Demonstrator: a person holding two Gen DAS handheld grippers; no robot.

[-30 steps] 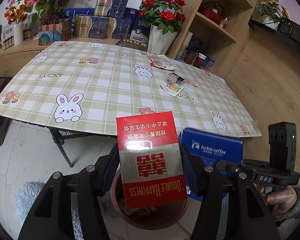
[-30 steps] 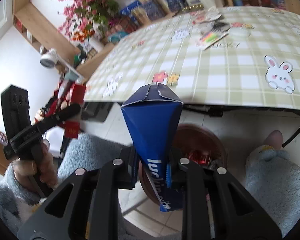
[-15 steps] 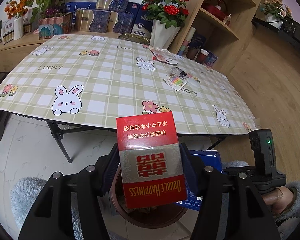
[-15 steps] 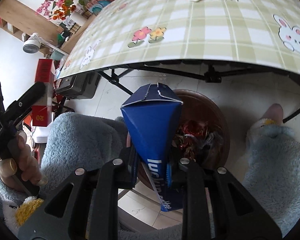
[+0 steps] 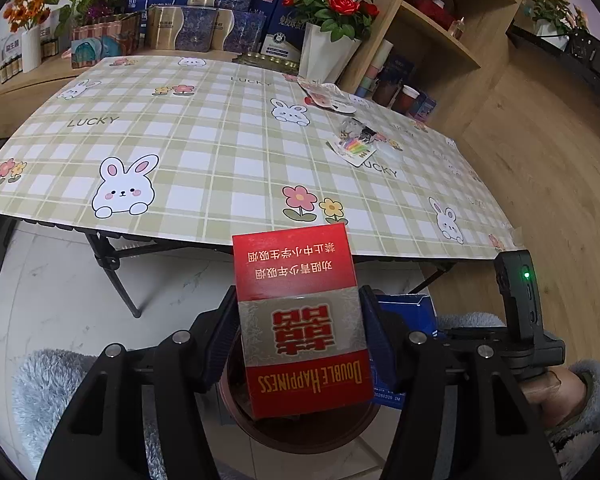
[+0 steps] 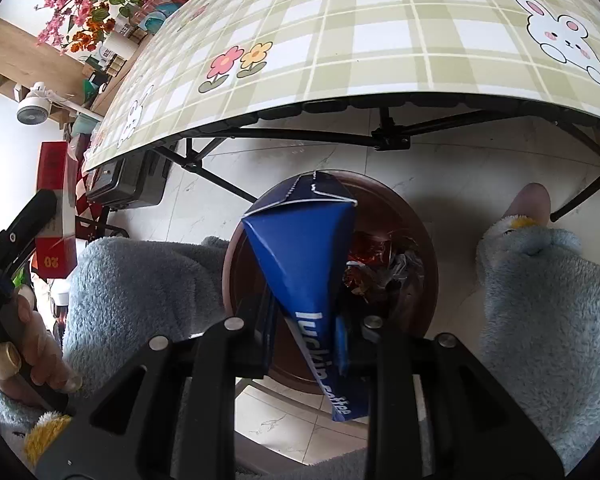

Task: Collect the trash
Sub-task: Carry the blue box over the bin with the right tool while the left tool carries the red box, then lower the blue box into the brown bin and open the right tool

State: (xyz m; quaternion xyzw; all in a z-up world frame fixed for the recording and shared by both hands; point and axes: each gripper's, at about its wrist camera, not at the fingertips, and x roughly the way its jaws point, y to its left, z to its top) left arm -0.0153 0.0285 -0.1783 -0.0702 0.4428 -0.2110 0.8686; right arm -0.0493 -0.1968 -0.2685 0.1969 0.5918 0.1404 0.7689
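A folding table [image 5: 204, 160] fills the far half of both views, covered in a green-and-white checked cloth printed with rabbits and flowers. Near its far right corner lie a few small wrappers [image 5: 354, 148]; a white vase of red roses [image 5: 328, 46] stands beyond the table's far edge.

On the pale tiled floor, just off the table's near edge, sits a round brown bin [image 6: 416, 240] with crumpled wrappers already inside. My knees, in fluffy grey-blue trousers [image 6: 140, 280], flank it on either side.

My right gripper [image 6: 310, 332] points steeply down over the bin with a flattened blue coffee box [image 6: 300, 248] between its jaws; the box's open end tips toward the bin's rim. The jaws have just been opening a little, yet the pads still press on the box, which hangs directly above the bin.

My left gripper [image 5: 300, 336] is closed on a red and gold cigarette pack [image 5: 300, 320], printed "Double Happiness" and seen upside down. The pack stands upright between the pads, above the bin, just beside the blue box.
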